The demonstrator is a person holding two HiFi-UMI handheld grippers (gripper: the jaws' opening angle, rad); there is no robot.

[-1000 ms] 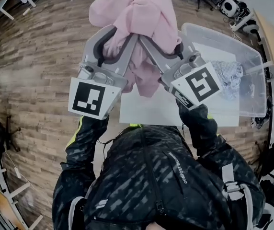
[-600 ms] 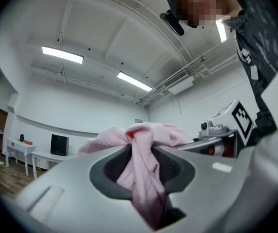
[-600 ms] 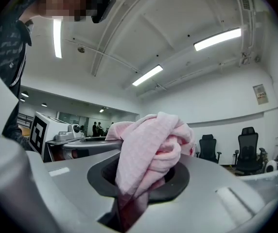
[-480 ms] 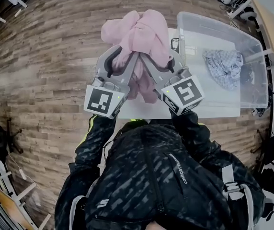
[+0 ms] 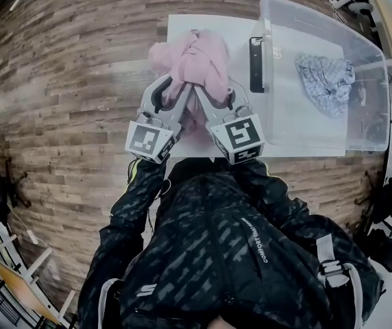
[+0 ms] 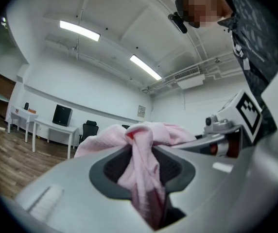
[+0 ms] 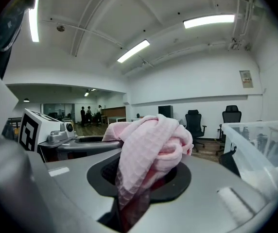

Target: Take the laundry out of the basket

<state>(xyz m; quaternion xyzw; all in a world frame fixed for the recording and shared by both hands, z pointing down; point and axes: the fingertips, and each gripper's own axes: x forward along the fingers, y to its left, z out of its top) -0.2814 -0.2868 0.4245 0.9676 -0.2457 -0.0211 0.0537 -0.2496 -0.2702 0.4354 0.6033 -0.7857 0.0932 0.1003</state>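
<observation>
Fingers [image 5: 177,108] of left gripper [image 5: 184,91] & right gripper [image 5: 204,93] meet in a V in head view. Both are clamped on the pink garment [image 5: 196,57], which is bunched over the white tabletop [image 5: 175,29], just beside the basket [image 5: 305,149] & outside it. Can't tell from here whether it touches the tabletop. Inside the basket lies one blue-grey garment [image 5: 326,81], untouched, at the end away from the grippers.

Left gripper view: fingers closed on a fold of the pink cloth [image 6: 141,178], w/ the rest piled over the tips.

Right gripper view: same, fingers pinched on the cloth [image 7: 146,154]; clear basket wall [image 7: 255,135] at right.

Progress, as a judgement: 1st item is out but not yet released. Setting it down & fetching the blue-grey one are left, so approx halfway.
</observation>
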